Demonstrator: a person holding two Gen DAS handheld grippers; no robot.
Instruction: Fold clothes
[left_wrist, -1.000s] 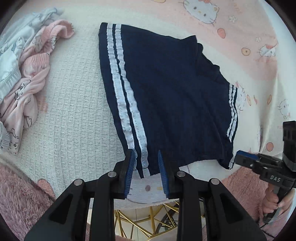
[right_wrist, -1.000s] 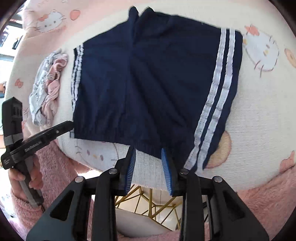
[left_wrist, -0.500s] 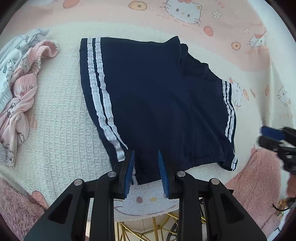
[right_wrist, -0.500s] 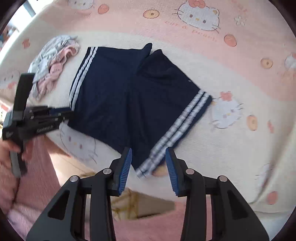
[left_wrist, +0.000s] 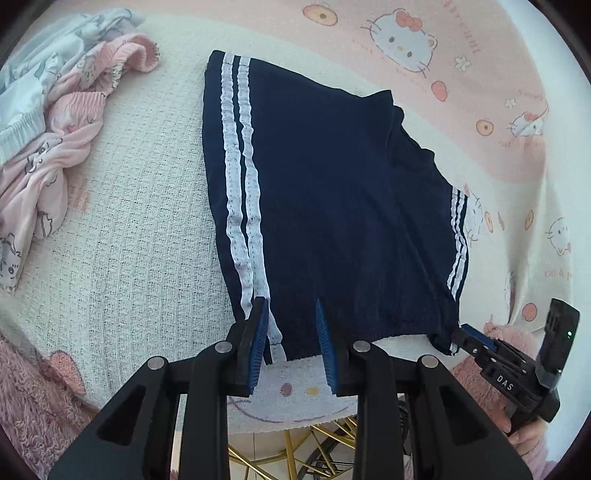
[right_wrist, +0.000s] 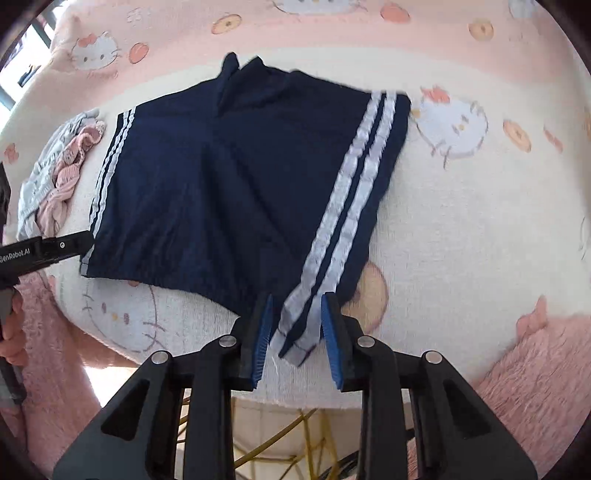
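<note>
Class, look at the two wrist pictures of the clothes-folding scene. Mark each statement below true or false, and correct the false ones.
1. The navy shorts lie spread flat on the cream blanket. True.
2. The shorts have red stripes down the sides. False: the stripes are white.
3. A pile of pink and white clothes lies beside the shorts. True.
4. The left gripper is lifting the shorts high off the blanket. False: the shorts lie flat, with their waistband corner between its open jaws.
5. The right gripper is at the shorts' striped waistband corner. True.
6. The pink cloth is plain. False: it is printed with cartoon cats.
</note>
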